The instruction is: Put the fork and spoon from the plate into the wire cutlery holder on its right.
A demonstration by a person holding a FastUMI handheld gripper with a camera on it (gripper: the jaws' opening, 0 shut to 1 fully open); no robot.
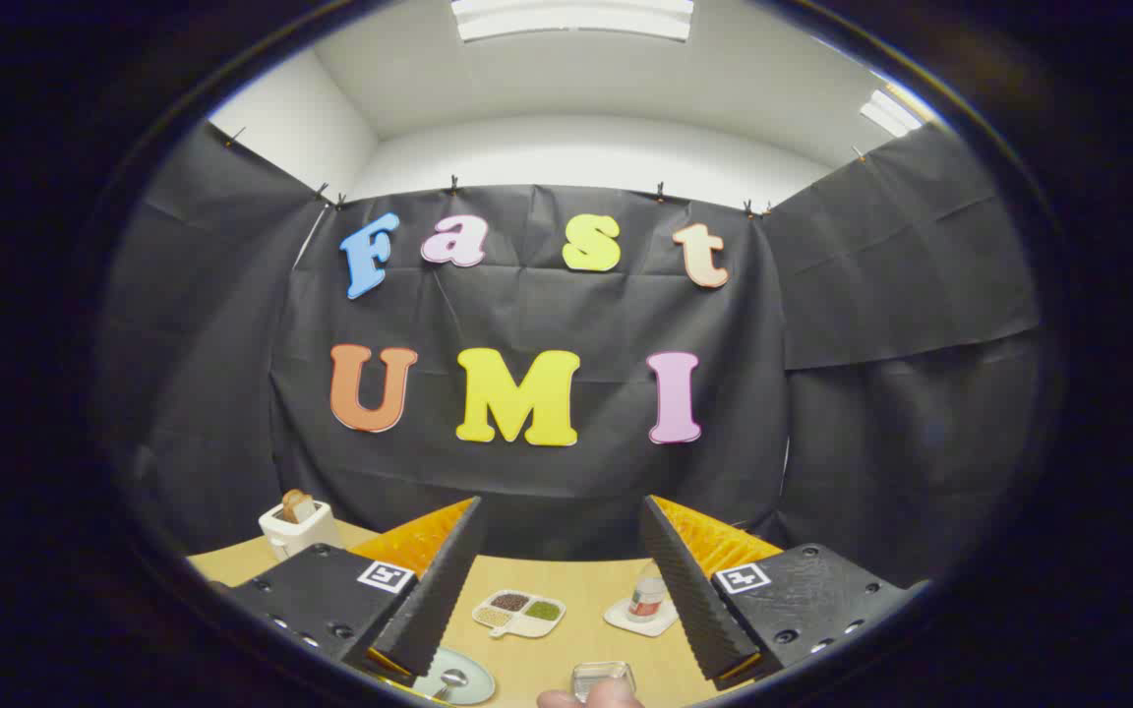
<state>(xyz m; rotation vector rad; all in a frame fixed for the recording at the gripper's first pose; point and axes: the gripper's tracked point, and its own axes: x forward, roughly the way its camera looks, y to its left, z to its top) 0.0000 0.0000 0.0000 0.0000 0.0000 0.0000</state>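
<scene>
The gripper (562,580) is held above the wooden table (576,659) with its fingers spread wide and nothing pinched between them. Low between the fingers, close to the left one, the pale plate (468,685) is seen with the bowl of a spoon (450,679) resting on it, and a small clear glass dish (603,677) lies just beside a fingertip (586,699) of a person. Farther ahead, a divided dish of seeds (518,612) and a small jar on a white coaster (647,600) are set on the table, and a white toaster (297,527) with bread is placed beyond the left finger.
</scene>
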